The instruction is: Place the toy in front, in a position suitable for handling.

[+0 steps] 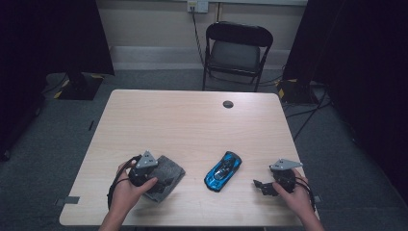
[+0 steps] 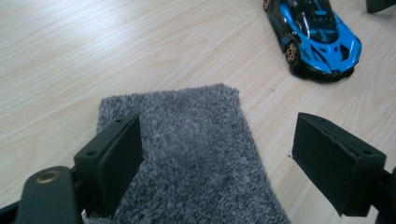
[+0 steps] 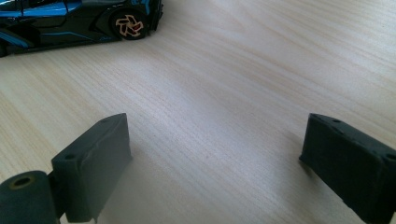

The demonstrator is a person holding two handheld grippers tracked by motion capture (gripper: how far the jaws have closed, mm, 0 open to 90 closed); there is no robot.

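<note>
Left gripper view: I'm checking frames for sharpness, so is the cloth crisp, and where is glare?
Left gripper view: grey cloth soft near the jaws, toy car sharper. Right gripper view: pale sheen across the table. High view: dim, dark corners.

Table (image 1: pixel 192 120) — grey cloth (image 1: pixel 168 173), toy car (image 1: pixel 223 171).

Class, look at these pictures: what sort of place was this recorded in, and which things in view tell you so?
Probably an indoor lab or studio set up for recording. A lone wooden table stands on grey carpet between black curtains, with a folding chair against the wall and cables on the floor. A person holds a camera-bearing left gripper and right gripper.
</note>
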